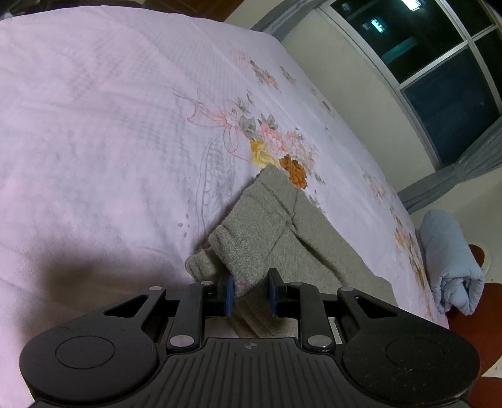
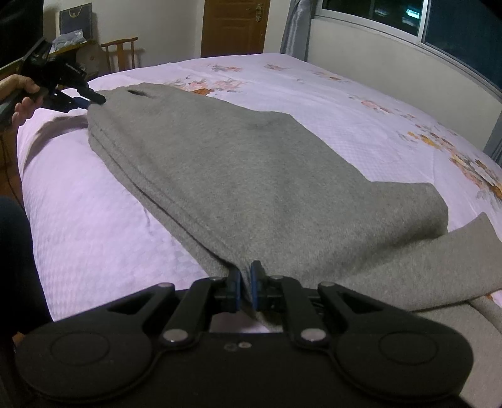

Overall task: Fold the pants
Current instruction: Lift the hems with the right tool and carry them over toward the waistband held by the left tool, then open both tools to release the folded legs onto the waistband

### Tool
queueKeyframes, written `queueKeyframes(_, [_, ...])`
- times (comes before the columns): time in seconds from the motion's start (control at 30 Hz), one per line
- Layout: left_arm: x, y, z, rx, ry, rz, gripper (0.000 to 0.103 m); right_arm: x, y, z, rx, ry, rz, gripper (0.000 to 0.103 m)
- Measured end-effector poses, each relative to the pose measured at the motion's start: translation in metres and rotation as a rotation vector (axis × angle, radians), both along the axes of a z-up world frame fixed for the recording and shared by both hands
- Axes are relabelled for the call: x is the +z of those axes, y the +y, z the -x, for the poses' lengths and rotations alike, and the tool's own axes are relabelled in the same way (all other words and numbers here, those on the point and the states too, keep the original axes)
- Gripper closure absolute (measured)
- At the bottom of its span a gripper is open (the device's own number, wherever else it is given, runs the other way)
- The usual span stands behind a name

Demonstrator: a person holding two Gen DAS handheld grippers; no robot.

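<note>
Item: grey pants (image 2: 251, 175), lying half-folded along the bed's (image 2: 94, 226) near edge. Soft, thick knit; limp, moderate weight, unslippery. My left hand-held gripper (image 1: 251, 295) and right hand-held gripper (image 2: 247, 287) each pinch an edge; best held at layered hems.

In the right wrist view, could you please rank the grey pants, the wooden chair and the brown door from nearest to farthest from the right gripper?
1. Grey pants: pinched between the right gripper's fingers, spread over the bed ahead.
2. Wooden chair: beyond the bed, far left.
3. Brown door: back wall, top centre, seemingly farthest.
</note>
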State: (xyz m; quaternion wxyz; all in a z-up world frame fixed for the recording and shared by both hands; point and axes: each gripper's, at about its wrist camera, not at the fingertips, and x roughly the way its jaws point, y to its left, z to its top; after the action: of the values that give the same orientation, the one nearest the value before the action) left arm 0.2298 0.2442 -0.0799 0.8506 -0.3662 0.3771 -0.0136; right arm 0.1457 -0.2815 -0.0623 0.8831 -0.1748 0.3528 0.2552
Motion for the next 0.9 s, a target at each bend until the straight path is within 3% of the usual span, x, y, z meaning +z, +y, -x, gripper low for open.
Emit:
queueKeyframes(0.37, [0.002,-0.002,0.001,0.003,0.004,-0.002,0.077,0.0,-0.001,-0.001,-0.001,0.0,-0.002,0.101])
queueKeyframes(0.43, [0.003,-0.001,0.003,0.014,0.007,-0.004,0.06,0.006,-0.001,0.005,-0.012,-0.046,0.035,0.084])
queueKeyframes(0.47, [0.007,-0.001,0.007,0.035,0.021,-0.046,0.024,0.011,-0.006,0.01,-0.029,-0.078,0.039,0.063])
queueKeyframes(0.5, [0.012,-0.003,0.011,0.06,0.019,-0.106,0.004,0.017,-0.013,0.016,-0.041,-0.101,0.027,0.035])
queueKeyframes(0.53, [0.018,-0.005,0.018,0.08,0.001,-0.163,0.004,0.022,-0.02,0.022,-0.052,-0.125,0.015,0.026])
queueKeyframes(0.57, [0.023,-0.007,0.024,0.072,-0.015,-0.191,0.004,0.028,-0.029,0.028,-0.064,-0.145,0.006,0.024])
queueKeyframes(0.7, [0.042,-0.032,0.047,0.055,-0.084,-0.264,0.004,0.044,-0.063,0.036,-0.149,-0.17,-0.015,0.025])
queueKeyframes(0.9, [0.05,-0.132,0.042,-0.079,-0.141,-0.4,0.004,0.059,-0.109,0.001,-0.364,-0.17,-0.016,0.025])
